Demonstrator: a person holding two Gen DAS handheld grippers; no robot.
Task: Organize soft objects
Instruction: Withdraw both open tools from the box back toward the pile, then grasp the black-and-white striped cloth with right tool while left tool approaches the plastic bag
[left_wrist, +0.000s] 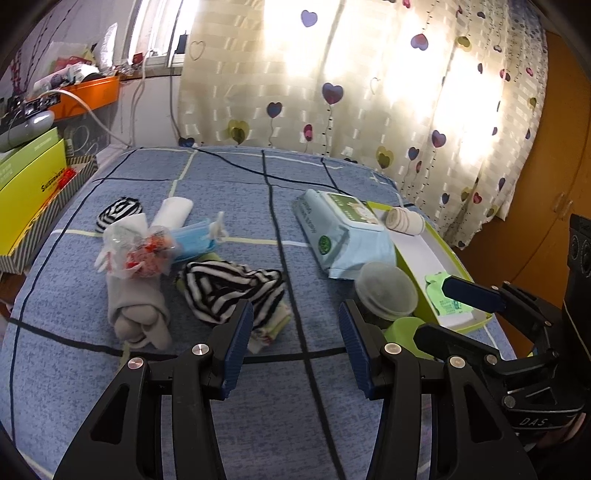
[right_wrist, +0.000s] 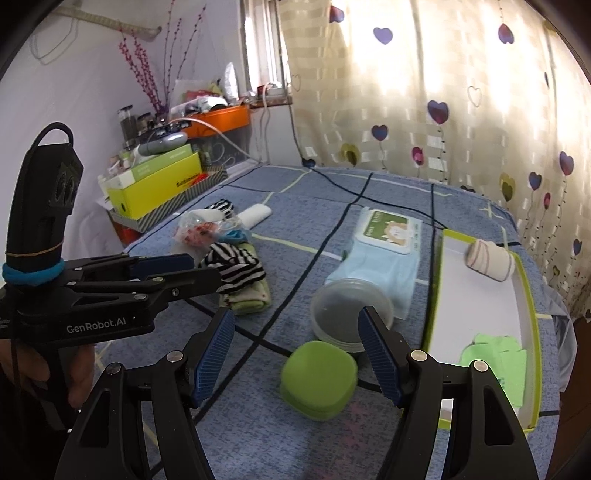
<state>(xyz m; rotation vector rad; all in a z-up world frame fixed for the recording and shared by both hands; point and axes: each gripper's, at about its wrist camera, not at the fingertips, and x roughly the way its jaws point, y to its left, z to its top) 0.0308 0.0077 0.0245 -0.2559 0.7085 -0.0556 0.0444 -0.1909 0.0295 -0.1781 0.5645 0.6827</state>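
Observation:
My left gripper (left_wrist: 295, 347) is open and empty over the blue bed cover, just right of a black-and-white striped sock bundle (left_wrist: 232, 291). Grey socks (left_wrist: 136, 310), a bagged item (left_wrist: 140, 251), a blue mask (left_wrist: 195, 240) and a white roll (left_wrist: 173, 212) lie further left. My right gripper (right_wrist: 295, 350) is open, above a green square case (right_wrist: 317, 380) and a clear round tub (right_wrist: 351, 314). A white tray with green rim (right_wrist: 480, 306) holds a rolled beige sock (right_wrist: 489, 260) and green cloth (right_wrist: 495, 362). A wipes pack (right_wrist: 384, 247) lies beside it.
Yellow boxes (right_wrist: 159, 188) and a striped box stand at the bed's left edge, with a cluttered orange shelf (right_wrist: 218, 118) behind. A heart-print curtain (right_wrist: 443, 92) hangs at the back. A wooden cabinet (left_wrist: 554, 166) is on the right.

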